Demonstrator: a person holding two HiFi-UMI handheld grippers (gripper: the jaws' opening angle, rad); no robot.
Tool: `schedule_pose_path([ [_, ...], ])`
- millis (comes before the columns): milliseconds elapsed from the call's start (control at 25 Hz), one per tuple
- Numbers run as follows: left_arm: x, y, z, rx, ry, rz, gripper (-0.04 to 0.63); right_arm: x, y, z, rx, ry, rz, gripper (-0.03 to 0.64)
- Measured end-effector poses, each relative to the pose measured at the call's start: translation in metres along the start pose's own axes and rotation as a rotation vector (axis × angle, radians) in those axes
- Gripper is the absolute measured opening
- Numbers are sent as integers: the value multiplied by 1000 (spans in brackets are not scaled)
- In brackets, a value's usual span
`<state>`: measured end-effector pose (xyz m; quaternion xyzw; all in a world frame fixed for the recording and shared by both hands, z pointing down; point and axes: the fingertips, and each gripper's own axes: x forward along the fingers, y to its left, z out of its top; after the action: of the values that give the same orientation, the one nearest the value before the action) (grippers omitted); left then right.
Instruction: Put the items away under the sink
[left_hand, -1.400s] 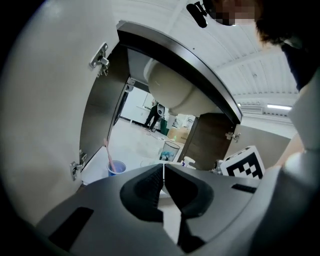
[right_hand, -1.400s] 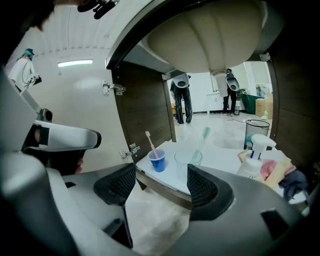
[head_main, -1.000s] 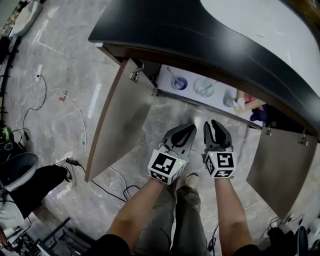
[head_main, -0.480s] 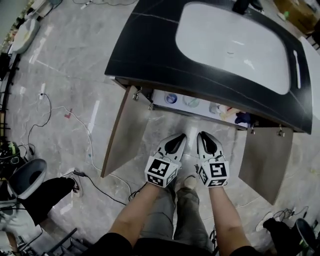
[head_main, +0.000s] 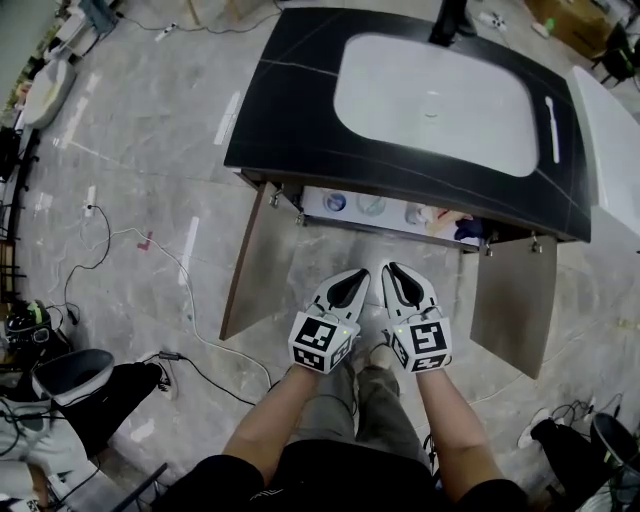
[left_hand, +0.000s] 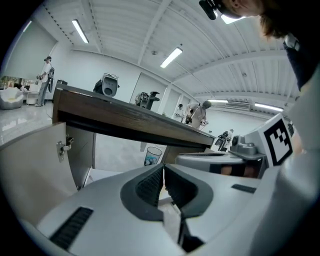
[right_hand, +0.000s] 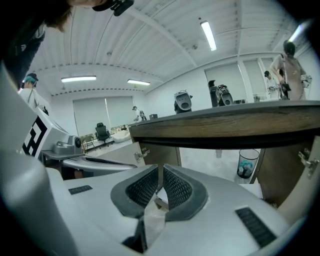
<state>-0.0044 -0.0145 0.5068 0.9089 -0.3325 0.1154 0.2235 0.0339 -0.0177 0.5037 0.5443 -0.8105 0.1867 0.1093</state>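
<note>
head view
left gripper (head_main: 355, 279): fingers pressed together, nothing between them.
right gripper (head_main: 393, 271): fingers closed and empty too, just beside the left pair.
items (head_main: 371, 205): in a row on the cabinet shelf under the sink (head_main: 430, 100), running left to right, ahead of both pairs of fingertips and well apart from them.
doors: left door (head_main: 255, 265) and right door (head_main: 512, 305) both swung open; left door nearer the left gripper, right door nearer the right gripper.
judgement: stowing probably done; shutting the 2 doors likely all that remains, 1 per hand.

left gripper view
fingers (left_hand: 150, 185): closed, gripping nothing.
clear cup (left_hand: 153, 156): upright deep in the cabinet, almost straight ahead past the fingertips, below the edge of the surface (left_hand: 125, 119).

right gripper view
fingers (right_hand: 177, 189): closed, gripping nothing.
clear cup (right_hand: 246, 164): upright in the cabinet, ahead and off to the right of the fingertips, under the surface (right_hand: 240, 125).

change from the earlier head-view frames
surface: whole top and sink now in frame, against only its near edge 1 second ago.
cabinet: smaller in frame and farther from the fingertips.
right fingers: slightly parted then, together now.
items: same row, unmoved.
</note>
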Motion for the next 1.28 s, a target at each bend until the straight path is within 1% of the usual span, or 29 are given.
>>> schedule_pose_path([
  [200,-16,-22,26,21,-7,-23,14,-21,16,30,-4,-17,22,52],
  [440,-35,-38,44,43,-5,-35,14,-46,30,56,-6,-30,44,51],
  [600,-43,-49,56,65,-17,-41,14,-58,43,69,-40,-46,75,51],
  [720,-49,-56,66,88,-28,-39,14,-66,52,77,-43,-62,90,51],
  [1000,-62,-69,86,133,-49,-32,14,-85,54,97,-15,-111,65,49],
  [1280,-73,-76,98,140,-87,-18,14,-95,57,103,-15,-127,67,44],
])
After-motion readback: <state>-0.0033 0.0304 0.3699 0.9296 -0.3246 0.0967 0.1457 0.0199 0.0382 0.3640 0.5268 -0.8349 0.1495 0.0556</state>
